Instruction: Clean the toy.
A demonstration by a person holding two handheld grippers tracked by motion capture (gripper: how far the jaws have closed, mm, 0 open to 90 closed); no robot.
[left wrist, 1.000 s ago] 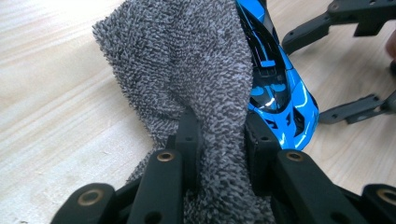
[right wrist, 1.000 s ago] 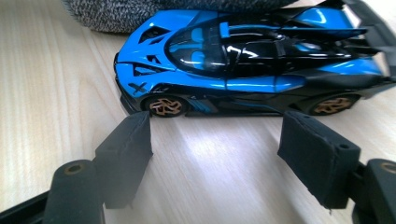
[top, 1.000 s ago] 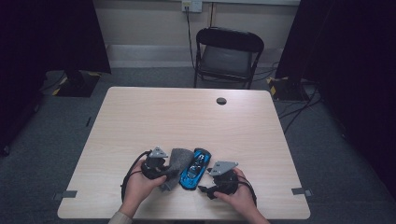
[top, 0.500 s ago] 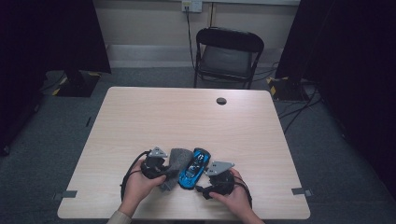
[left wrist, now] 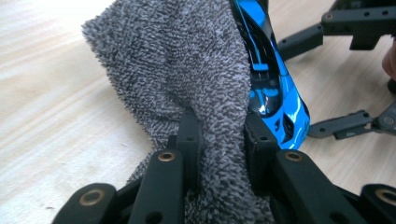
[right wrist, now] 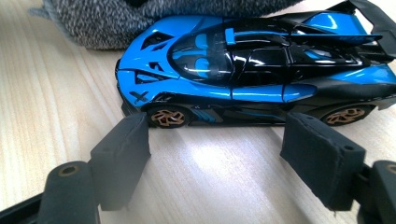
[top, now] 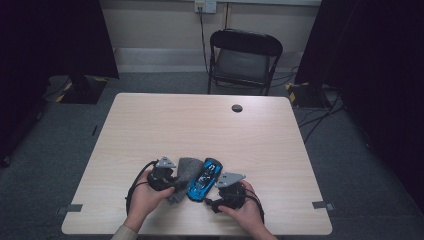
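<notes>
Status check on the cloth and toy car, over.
Left gripper clamped on grey cloth. Right gripper open beside blue toy car, not touching. Cloth against the car's far side. Nothing blocking.

Both grippers black: left gripper (top: 172, 184) & right gripper (top: 212, 196) each w/ grey 3-cornered plate on top, black cable looping at lower frame; brass-ringed pivot holes, matte pads (right wrist: 122, 158); pale sleeve cuff (top: 123, 233) bottom left
</notes>
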